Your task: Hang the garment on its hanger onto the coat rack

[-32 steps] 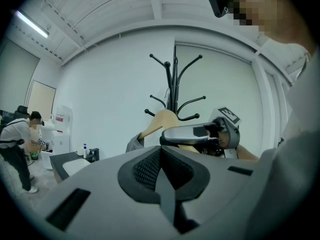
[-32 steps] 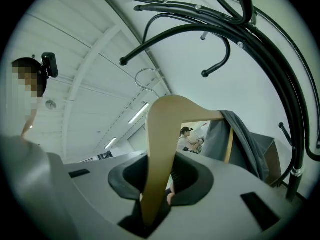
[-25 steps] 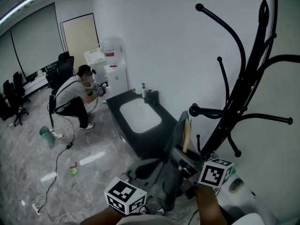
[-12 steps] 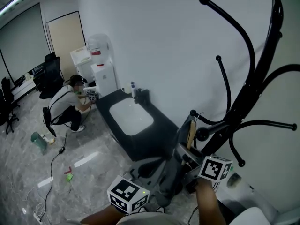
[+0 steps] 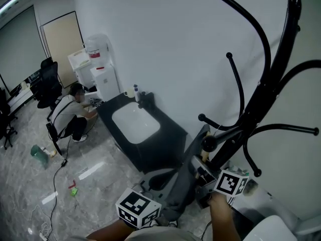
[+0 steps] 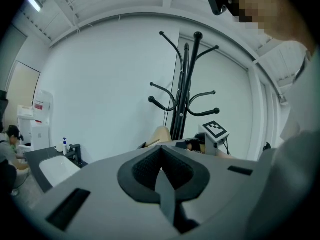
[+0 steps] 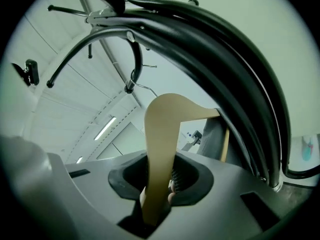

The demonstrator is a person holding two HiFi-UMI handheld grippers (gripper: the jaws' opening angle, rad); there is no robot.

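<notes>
A black coat rack (image 5: 271, 79) with curved arms stands at the right, close to the white wall. My right gripper (image 5: 203, 170) is shut on the lower limb of a wooden hanger (image 7: 162, 134), held up just below a knobbed rack arm (image 5: 208, 144). The hanger's thin wire hook (image 7: 145, 87) sits close beside a curved rack arm (image 7: 135, 49); whether it rests on that arm I cannot tell. A grey garment (image 5: 183, 177) hangs from the hanger. My left gripper (image 5: 161, 212) is low beside it, shut on a fold of the grey fabric (image 6: 167, 199).
A black cabinet with a white sink top (image 5: 135, 124) stands against the wall left of the rack. Beyond it a person (image 5: 70, 117) crouches by a water dispenser (image 5: 98, 67). Office chairs (image 5: 47, 77) stand far left. Cables and small litter (image 5: 72, 187) lie on the marble floor.
The hanger has risen and come closer to the knobbed lower rack arm. The head view has swung left to right, so the sink and the person sit further left.
</notes>
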